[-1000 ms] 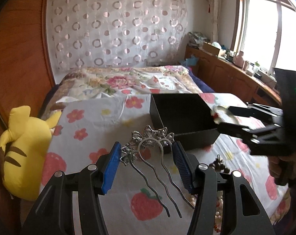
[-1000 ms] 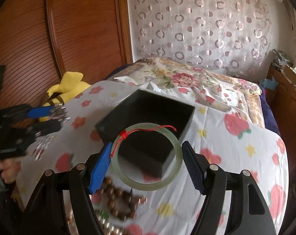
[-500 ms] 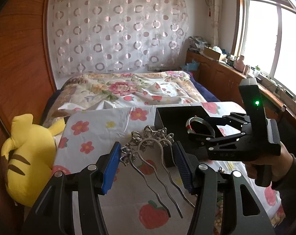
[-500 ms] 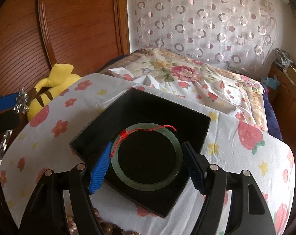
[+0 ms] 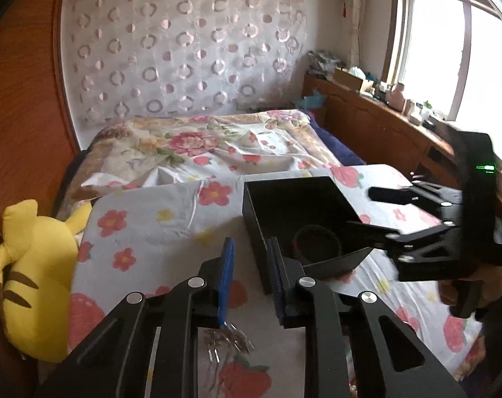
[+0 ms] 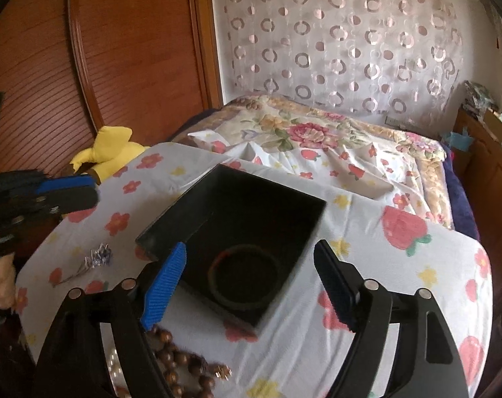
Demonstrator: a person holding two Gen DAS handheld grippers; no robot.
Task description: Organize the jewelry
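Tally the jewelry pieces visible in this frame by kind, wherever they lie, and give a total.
Bangle, lying in the black box: 1
Silver hair comb, on the cloth: 1
Brown bead string, on the cloth: 1
Pearl string, partly hidden behind the gripper: 1
Total: 4

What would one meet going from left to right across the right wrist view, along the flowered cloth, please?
Left gripper → silver hairpin → black box holding the bangle → strawberry print.
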